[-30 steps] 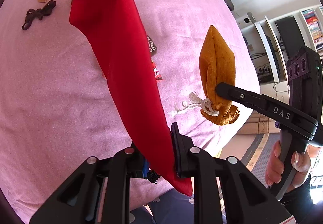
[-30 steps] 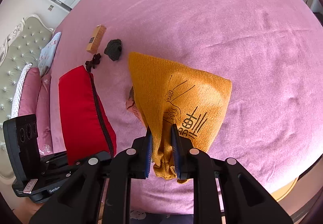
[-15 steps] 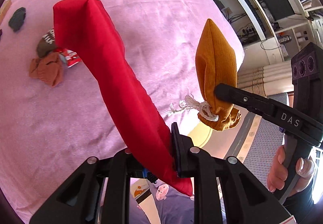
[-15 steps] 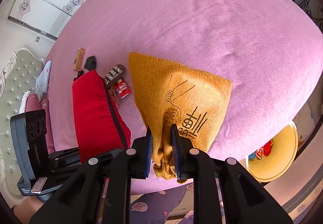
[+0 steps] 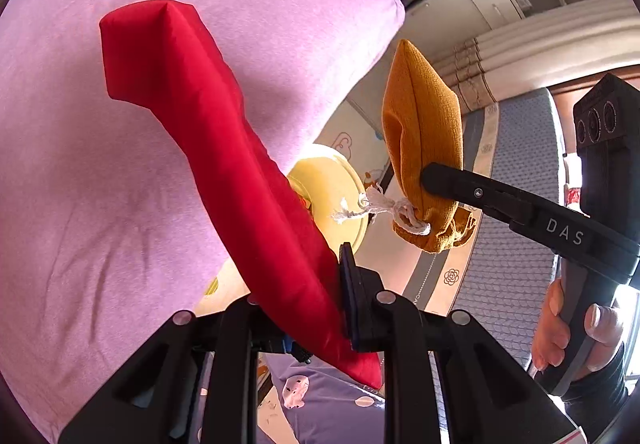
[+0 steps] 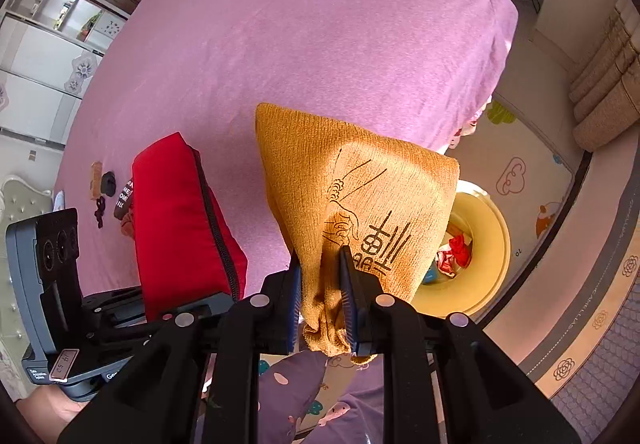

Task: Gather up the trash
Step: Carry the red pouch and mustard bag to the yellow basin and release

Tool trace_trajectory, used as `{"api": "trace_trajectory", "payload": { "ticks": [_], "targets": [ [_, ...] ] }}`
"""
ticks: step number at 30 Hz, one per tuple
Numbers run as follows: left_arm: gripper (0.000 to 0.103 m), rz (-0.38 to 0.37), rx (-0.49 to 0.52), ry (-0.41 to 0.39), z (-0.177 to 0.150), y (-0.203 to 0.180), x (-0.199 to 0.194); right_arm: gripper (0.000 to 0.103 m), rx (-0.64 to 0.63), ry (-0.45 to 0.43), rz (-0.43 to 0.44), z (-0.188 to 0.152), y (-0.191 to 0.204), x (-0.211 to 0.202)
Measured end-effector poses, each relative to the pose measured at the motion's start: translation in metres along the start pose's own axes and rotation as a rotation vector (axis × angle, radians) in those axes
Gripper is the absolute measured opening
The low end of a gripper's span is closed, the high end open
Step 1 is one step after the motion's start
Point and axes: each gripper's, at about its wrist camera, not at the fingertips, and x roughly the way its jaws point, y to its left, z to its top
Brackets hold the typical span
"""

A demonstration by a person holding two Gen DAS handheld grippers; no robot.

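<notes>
My left gripper (image 5: 304, 308) is shut on a red zip pouch (image 5: 224, 148) and holds it in the air over the bed's edge; the pouch also shows in the right wrist view (image 6: 176, 216). My right gripper (image 6: 320, 296) is shut on an orange drawstring bag (image 6: 360, 200), also seen in the left wrist view (image 5: 424, 140) with its white cord hanging. A yellow trash bin (image 6: 488, 256) stands on the floor below the bag, with red wrappers inside. It is partly hidden behind the pouch in the left wrist view (image 5: 332, 184).
The pink bed (image 6: 320, 44) fills the left and middle. Small items lie at its far left: a tan box (image 6: 96, 172), a dark lump (image 6: 108, 182), a black cord (image 6: 99, 212), a wrapper (image 6: 124, 196). A patterned play mat (image 6: 528, 164) covers the floor.
Both grippers have swung with their bags from over the bed toward its edge. The yellow bin on the floor has come into view beneath them. The grips have not changed.
</notes>
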Motion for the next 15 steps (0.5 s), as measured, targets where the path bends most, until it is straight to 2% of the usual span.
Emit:
{"api": "trace_trajectory", "payload": {
  "ticks": [8,15],
  "targets": [
    [0.019,0.005,0.135,0.115,0.023,-0.07,0.069,0.018,0.132,0.015,-0.019,-0.017,-0.084,-0.007],
    [0.019,0.019,0.211,0.2,0.021,-0.102,0.114,0.018,0.19,0.022,-0.011,-0.029,-0.126,-0.009]
  ]
}}
